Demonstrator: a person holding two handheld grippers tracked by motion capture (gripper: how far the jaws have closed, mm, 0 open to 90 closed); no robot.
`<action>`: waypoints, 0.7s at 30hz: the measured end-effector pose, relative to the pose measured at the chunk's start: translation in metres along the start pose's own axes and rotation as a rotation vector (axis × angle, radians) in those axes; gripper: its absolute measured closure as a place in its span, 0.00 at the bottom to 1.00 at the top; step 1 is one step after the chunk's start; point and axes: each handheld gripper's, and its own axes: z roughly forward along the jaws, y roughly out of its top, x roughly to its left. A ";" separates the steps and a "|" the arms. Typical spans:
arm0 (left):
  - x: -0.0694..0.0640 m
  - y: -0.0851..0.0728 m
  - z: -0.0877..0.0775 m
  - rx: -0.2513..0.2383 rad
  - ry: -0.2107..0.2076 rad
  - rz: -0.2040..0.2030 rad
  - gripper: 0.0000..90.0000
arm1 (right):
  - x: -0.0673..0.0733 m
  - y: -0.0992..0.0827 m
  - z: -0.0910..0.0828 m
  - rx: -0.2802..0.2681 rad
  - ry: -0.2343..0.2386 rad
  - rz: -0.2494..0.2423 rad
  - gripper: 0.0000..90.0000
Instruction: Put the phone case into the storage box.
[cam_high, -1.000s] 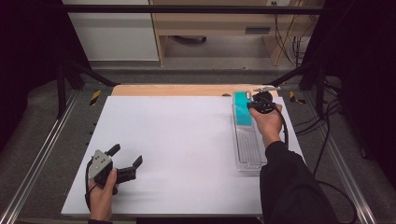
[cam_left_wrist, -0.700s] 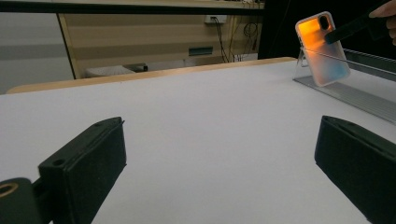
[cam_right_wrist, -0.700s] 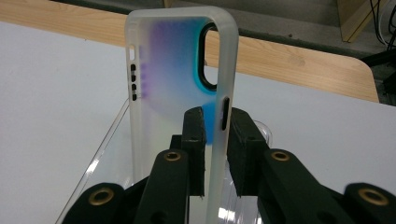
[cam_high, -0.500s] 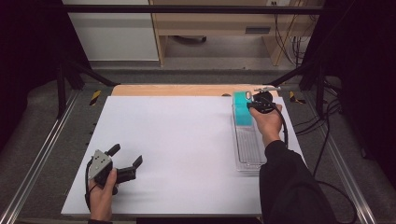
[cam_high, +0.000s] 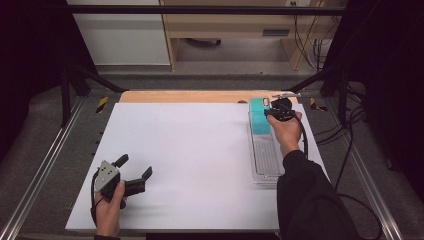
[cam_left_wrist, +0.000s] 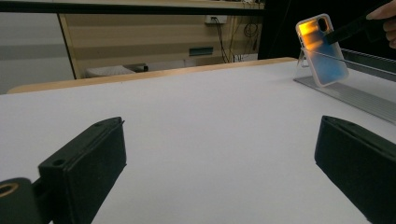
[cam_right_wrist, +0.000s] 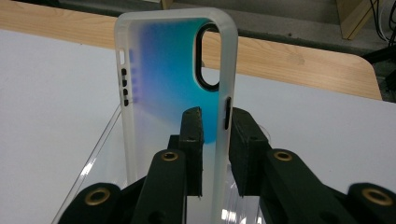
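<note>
Right gripper (cam_right_wrist: 215, 140): I have its two black jaws pinching the side edge of a translucent phone case (cam_right_wrist: 173, 79), one jaw on the inside face and one on the outside, just below the camera cut-out. The case stands tilted up from the far end of a long clear tray (cam_high: 265, 155) that lies along the right side of the white desk (cam_high: 190, 150); in the left gripper view the phone case (cam_left_wrist: 322, 51) leans back with its lower end at the tray. In the high view the right gripper (cam_high: 280, 111) sits over the teal end of the case, at the far right of the desk.

Left gripper (cam_high: 132, 172): I hold it at the near left of the desk, jaws spread wide with nothing between them, well apart from the tray.

Step in hand, as I judge it: the grasp on the case is made and the lift out of the tray is only begun, since the lower end is not yet clear of it.

Next move, as I judge it: I need to raise the case free of the tray wall without twisting it, because the pinch is narrow and on one edge only, so the case could pivot or slip. The left gripper is free to take the opposite edge if needed.
</note>
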 end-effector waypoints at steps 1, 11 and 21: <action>0.000 0.000 0.000 0.000 0.000 -0.001 0.02 | 0.000 0.000 0.000 0.001 0.001 0.000 0.85; 0.000 0.000 0.000 -0.002 0.000 -0.002 0.02 | -0.001 0.000 0.003 0.004 0.001 0.024 0.84; 0.000 0.000 0.000 0.000 0.000 -0.001 0.02 | -0.001 0.000 0.004 0.003 0.001 0.030 0.83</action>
